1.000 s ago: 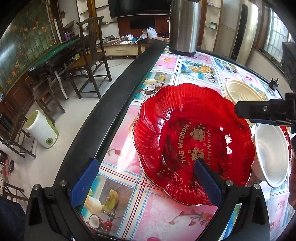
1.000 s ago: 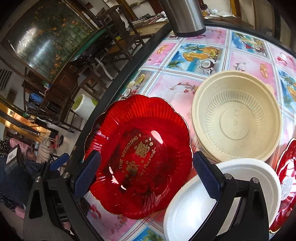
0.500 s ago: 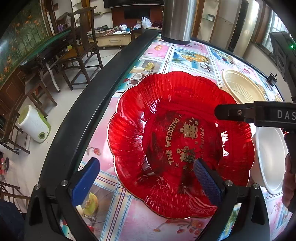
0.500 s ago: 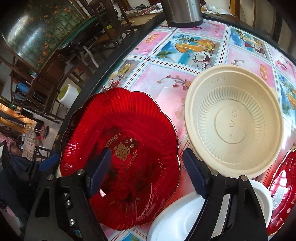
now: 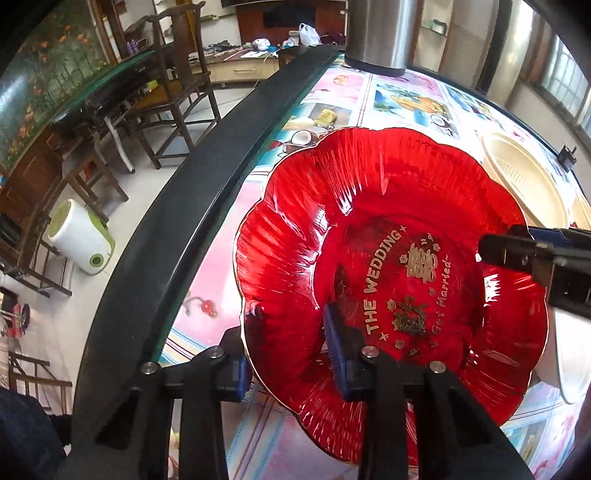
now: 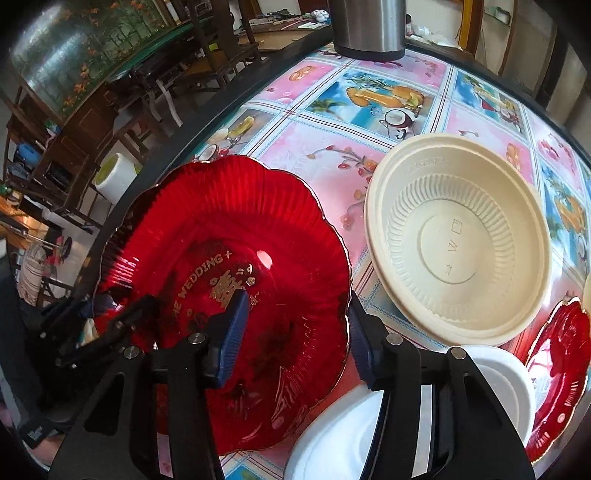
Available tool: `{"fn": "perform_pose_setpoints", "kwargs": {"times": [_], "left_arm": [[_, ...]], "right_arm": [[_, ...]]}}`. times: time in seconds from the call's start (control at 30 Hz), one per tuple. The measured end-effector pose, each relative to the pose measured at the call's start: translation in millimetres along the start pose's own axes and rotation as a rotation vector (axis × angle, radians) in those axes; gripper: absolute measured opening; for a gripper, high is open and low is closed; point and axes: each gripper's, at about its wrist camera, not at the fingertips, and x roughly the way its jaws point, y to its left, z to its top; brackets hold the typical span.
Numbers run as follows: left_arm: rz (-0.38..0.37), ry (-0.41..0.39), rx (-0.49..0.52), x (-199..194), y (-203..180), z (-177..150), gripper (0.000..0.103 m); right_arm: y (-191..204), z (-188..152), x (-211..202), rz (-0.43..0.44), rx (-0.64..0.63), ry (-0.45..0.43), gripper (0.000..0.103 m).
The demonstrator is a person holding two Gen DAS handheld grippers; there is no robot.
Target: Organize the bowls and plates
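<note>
Tongs in both my hands straddle the rim of the red plate (image 5: 369, 229), which sits on the tabletop (image 6: 325, 122) close to its dark edge. My left tongs (image 5: 291, 350) have one blue pad inside the plate, over the gold lettering side, and the other pad outside the rim; they look clenched on the near rim, though I cannot tell how firmly. My right tongs (image 6: 295, 332) come at the plate from the opposite side: one pad lies over the plate's centre, the other just outside the rim, with a gap showing between the pads and the rim, so I read them as released rather than gripping.

Beside the red plate, on the side away from the tabletop's edge, stands the cream bowl (image 6: 458, 251), close to the plate's rim. A white bowl (image 6: 332, 443) sits under my right tongs, touching or nearly touching the red plate. Past the white bowl lies a second red plate (image 6: 557, 376). Beyond the red plate, at the tabletop's far end, stands a steel can (image 6: 369, 29).
</note>
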Motion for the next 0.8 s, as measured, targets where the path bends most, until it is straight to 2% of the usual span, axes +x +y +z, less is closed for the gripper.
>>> {"fn": "perform_pose_setpoints", "kwargs": {"times": [0.17,0.23,0.3,0.53,0.6,0.67,0.8], "left_arm": [[0.016,-0.008,0.031,-1,-1,3,0.033],[0.010,-0.006,0.031,-1,0,2,0.033],[0.004,0.000,0.033,0,1,2,0.033],[-0.018,0.012,0.042,2,2,4,0.033],[-0.017,0.018,0.043,3,3,4,0.033],[-0.008,0.017,0.037,4,5,5,0.035],[-0.001,0.022,0.024,7,13,8,0.037]], "right_arm": [[10,-6,5,-0.088,-0.037,-0.006,0.055],[7,-3,4,-0.035,-0.005,0.004,0.067],[2,1,7,0.031,0.019,0.020,0.073],[3,5,21,0.096,-0.008,0.106,0.073],[2,6,19,0.116,0.005,0.095,0.073],[0,5,16,0.147,0.034,0.076,0.069],[6,-2,9,0.142,-0.010,0.066,0.056]]}}
